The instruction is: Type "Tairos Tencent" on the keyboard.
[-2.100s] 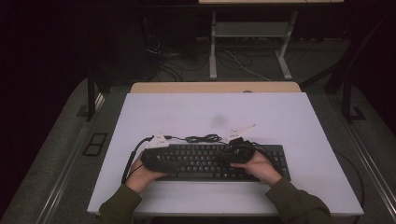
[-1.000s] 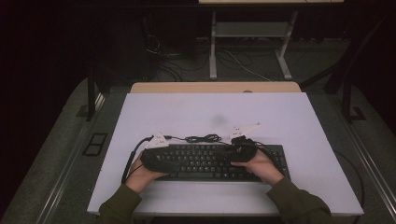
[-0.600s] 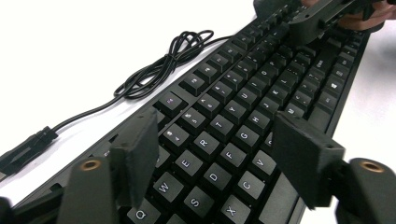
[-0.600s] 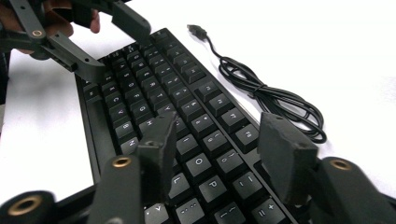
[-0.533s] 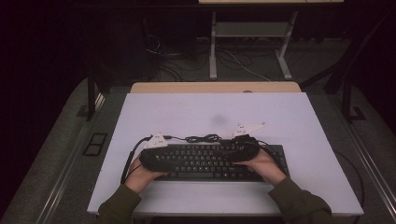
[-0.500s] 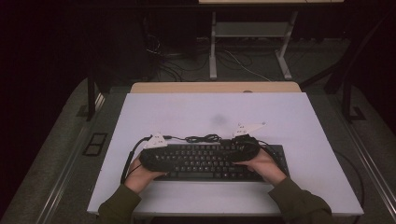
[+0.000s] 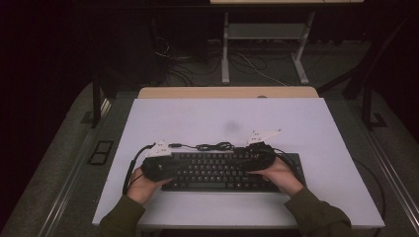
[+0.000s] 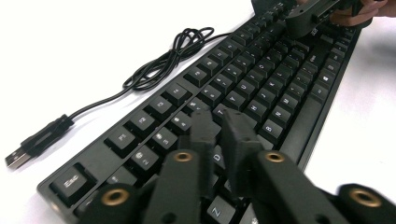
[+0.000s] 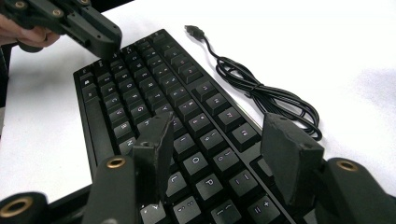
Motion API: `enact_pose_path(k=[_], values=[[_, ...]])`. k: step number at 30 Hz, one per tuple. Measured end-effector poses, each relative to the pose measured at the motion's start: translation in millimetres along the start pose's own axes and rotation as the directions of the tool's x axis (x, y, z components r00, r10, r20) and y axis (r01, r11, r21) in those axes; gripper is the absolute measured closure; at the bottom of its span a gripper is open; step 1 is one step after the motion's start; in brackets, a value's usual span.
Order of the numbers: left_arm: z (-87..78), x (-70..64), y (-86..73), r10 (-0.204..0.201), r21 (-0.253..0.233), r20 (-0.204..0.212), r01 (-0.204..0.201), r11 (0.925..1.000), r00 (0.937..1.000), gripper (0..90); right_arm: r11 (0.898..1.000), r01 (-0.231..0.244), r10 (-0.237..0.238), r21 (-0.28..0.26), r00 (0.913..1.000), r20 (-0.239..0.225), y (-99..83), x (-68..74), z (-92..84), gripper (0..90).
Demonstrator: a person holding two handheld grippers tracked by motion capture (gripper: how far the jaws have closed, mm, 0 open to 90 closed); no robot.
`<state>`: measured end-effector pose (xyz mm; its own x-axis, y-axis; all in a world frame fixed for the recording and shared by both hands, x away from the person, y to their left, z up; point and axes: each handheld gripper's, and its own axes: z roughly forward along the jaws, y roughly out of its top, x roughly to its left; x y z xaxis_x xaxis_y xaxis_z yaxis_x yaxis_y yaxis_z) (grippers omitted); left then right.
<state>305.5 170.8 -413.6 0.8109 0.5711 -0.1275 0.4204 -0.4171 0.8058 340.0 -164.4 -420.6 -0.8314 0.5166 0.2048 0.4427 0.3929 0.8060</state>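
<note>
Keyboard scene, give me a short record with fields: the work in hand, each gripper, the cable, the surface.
work: pressing keys on the black keyboard
left gripper: jaws just closed together, nothing between them, tips over the left-hand keys
right gripper: jaws apart, hovering above the right-hand keys
cable: loosely coiled behind the keyboard, USB plug lying free
surface: white table

Bench (image 7: 321, 123) beyond the keyboard (image 7: 217, 170) lies open, wide passage. Coiled cable (image 7: 212, 146) just behind the keyboard's far edge blocks a low sweep there.
</note>
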Motion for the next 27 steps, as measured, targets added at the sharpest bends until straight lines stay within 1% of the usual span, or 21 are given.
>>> enact_pose_path(k=[2, 3, 9, 17, 22, 26, 27], values=[[-2.2, 1.7, -0.8, 0.0, 0.005, 0.001, 0.0, 1.0, 1.0, 88.2, 1.0, -0.002, 0.002, -0.001, 1.0, 0.0, 0.1, 0.3, -0.1, 43.2], [-2.8, 2.5, -1.2, -0.002, 0.006, 0.002, 0.002, 1.0, 1.0, 88.9, 1.0, 0.0, 0.0, -0.001, 1.0, 0.0, 0.1, 0.3, 0.0, 43.1], [-4.6, 5.6, -4.8, -0.015, 0.015, 0.002, 0.015, 0.9998, 0.9999, 89.0, 1.0, 0.0, 0.0, -0.001, 1.0, -0.001, 0.1, 0.4, 0.0, 43.0], [-4.0, 6.9, -6.0, -0.011, 0.028, 0.011, 0.01, 0.9995, 0.9999, 88.9, 1.0, 0.0, 0.0, -0.001, 1.0, -0.001, 0.0, 0.2, -0.1, 42.8], [-1.2, 6.3, -7.1, -0.01, 0.046, 0.016, 0.009, 0.9989, 0.9998, 88.9, 1.0, 0.001, -0.001, 0.0, 1.0, -0.002, 0.0, 0.6, 0.2, 42.3], [1.1, 5.5, -7.5, 0.004, 0.063, 0.018, -0.005, 0.998, 0.9998, 88.9, 1.0, 0.001, -0.001, -0.001, 1.0, -0.002, 0.1, 0.6, 0.2, 42.0], [1.9, 4.7, -7.7, 0.0, 0.065, 0.019, -0.001, 0.9979, 0.9998, 88.9, 1.0, 0.001, -0.001, -0.002, 1.0, -0.002, 0.1, 0.5, 0.2, 42.0]])
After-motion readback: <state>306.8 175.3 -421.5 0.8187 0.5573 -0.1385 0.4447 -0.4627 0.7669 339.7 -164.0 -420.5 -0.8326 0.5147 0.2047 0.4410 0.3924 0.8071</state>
